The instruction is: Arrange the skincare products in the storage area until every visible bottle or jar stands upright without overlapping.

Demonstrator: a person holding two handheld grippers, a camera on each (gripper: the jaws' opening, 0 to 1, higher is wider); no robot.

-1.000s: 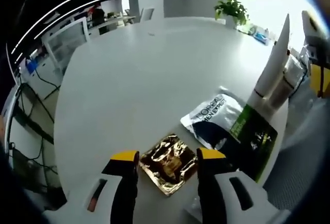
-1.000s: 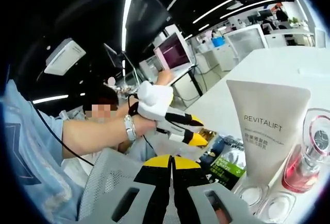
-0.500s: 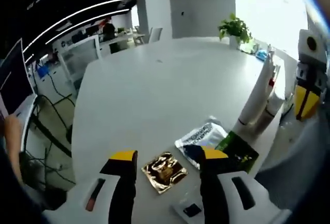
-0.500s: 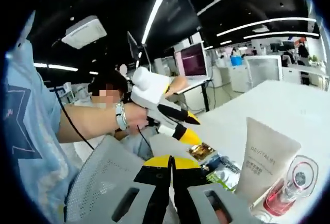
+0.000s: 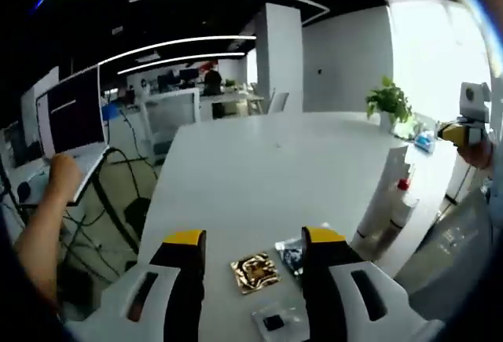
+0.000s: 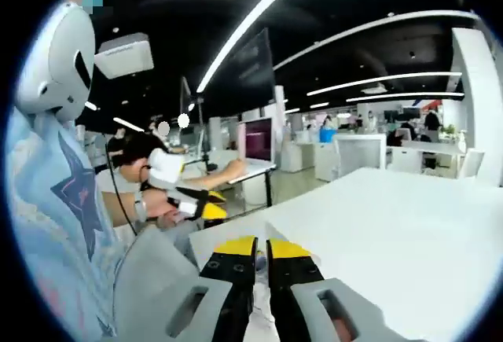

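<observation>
Pulling back from the white table (image 5: 259,169), the left gripper (image 5: 255,241) hangs released above the gold sachet (image 5: 255,270); the white tube (image 5: 383,197) stands upright right of it. The right gripper (image 6: 261,246), clenched and empty, has lifted away, suggesting arranging is finished

Both views look from above the shared white table (image 5: 259,177) (left view higher).

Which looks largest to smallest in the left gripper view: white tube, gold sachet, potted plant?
1. White tube, clearly largest.
2. Potted plant.
3. Gold sachet.
Plant and sachet look alike in size; the plant stands farther off, so their order is unsure.
</observation>
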